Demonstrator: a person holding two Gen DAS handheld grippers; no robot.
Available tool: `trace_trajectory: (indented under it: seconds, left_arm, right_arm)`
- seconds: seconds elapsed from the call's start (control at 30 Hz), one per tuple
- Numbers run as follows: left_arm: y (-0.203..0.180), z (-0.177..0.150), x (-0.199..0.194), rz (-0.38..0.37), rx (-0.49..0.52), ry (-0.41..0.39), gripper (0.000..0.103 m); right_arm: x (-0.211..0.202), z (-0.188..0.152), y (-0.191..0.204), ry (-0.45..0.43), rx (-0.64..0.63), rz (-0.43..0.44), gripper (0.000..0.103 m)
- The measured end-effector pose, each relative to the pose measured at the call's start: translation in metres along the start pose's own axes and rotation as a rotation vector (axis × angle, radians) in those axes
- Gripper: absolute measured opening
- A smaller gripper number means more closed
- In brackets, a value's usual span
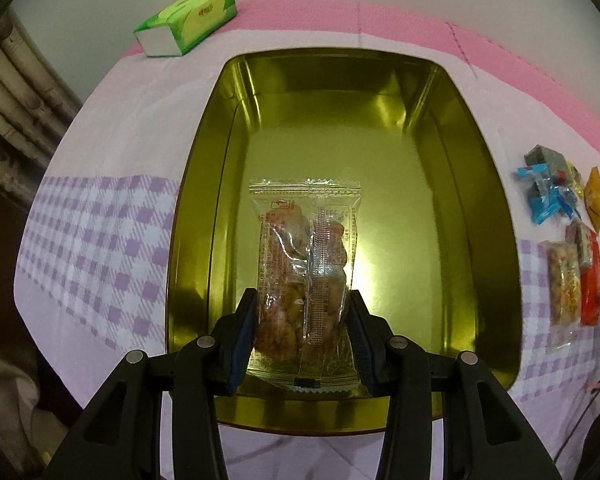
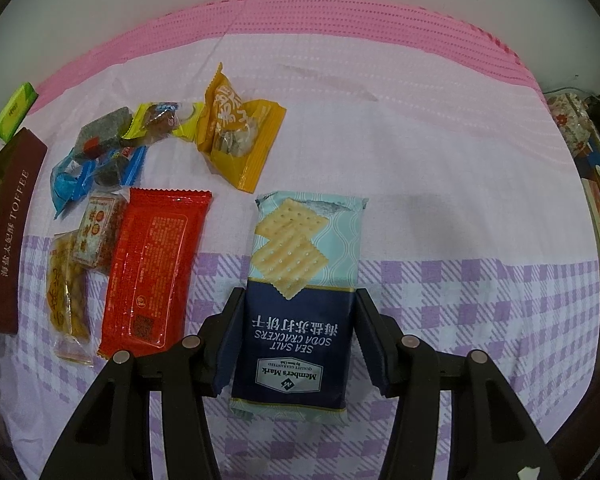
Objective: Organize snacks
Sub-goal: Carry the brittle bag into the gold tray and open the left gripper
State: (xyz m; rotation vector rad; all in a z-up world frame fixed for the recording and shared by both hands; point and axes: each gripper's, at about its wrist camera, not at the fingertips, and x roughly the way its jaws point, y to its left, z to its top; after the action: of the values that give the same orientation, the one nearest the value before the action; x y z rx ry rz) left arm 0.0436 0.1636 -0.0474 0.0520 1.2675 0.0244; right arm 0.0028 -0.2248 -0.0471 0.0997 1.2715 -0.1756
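Left wrist view: the left gripper (image 1: 303,300) is closed on a clear snack packet (image 1: 305,276), its pads pressing the packet's long sides near the lower end. The packet hangs over the near half of the gold tin (image 1: 496,216), which lies open on the checked surface (image 1: 100,220); whether the packet already touches the tin floor cannot be told. Apart from this packet, the tin shows only bare floor. The packet looks light, with thin crinkly film around loose fried pieces. These would probably crush under hard pressure, so a gentle side grip suits it. A green tissue pack (image 1: 188,20) lies beyond the tin, and a cluster of loose snacks (image 1: 568,240) sits to the right.

Right wrist view: the right gripper (image 2: 296,300) straddles a soda cracker pack (image 2: 300,300) lying flat on the surface. The pads stand at or just off its long sides, and firm contact cannot be confirmed. The crackers are judged light, stiff and brittle in a slippery wrapper, so the hold is best taken across the width at mid-body. To the left lie a red packet (image 2: 152,268), an orange packet (image 2: 240,136), small candies (image 2: 100,156) and a brown toffee box (image 2: 8,232).
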Motion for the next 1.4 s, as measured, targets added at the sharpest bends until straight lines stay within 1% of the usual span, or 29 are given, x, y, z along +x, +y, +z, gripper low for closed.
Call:
trace_trajectory:
  seconds: [0.27, 0.33, 0.5, 0.67, 0.8, 0.9, 1.03, 1.13, 1.27, 1.4]
  left_arm:
    - [-0.002, -0.003, 0.009, 0.035, 0.016, 0.022, 0.044]
    - [-0.003, -0.004, 0.01, 0.04, 0.021, 0.019, 0.044]
    - [-0.009, -0.007, 0.012, 0.052, 0.042, 0.013, 0.044]
    - [-0.006, -0.006, 0.01, 0.042, 0.034, 0.012, 0.045]
    - [0.0, -0.005, 0.006, 0.023, 0.018, -0.001, 0.045]
    - [0.004, -0.005, 0.0, 0.007, 0.01, -0.022, 0.046]
    - [0.007, -0.004, -0.013, -0.026, -0.001, -0.064, 0.053]
    - [0.011, -0.002, -0.025, -0.04, -0.005, -0.101, 0.059]
    - [0.023, 0.0, -0.037, -0.064, -0.021, -0.137, 0.059]
    - [0.042, 0.003, -0.05, -0.075, -0.076, -0.174, 0.06]
  right_arm:
    - [0.001, 0.007, 0.001, 0.015, 0.011, -0.005, 0.049]
    - [0.001, 0.007, 0.002, 0.012, 0.015, -0.008, 0.047]
    - [-0.001, 0.004, 0.003, 0.002, 0.032, -0.013, 0.047]
    - [-0.007, 0.0, 0.002, -0.008, 0.057, -0.017, 0.046]
    - [-0.024, 0.0, 0.004, -0.045, 0.073, -0.023, 0.046]
    - [-0.04, 0.004, 0.013, -0.082, 0.068, -0.018, 0.046]
    - [-0.063, 0.014, 0.041, -0.128, 0.034, 0.03, 0.046]
    - [-0.074, 0.019, 0.075, -0.148, -0.017, 0.086, 0.046]
    - [-0.082, 0.025, 0.119, -0.156, -0.072, 0.169, 0.046]
    - [-0.086, 0.026, 0.165, -0.16, -0.129, 0.239, 0.046]
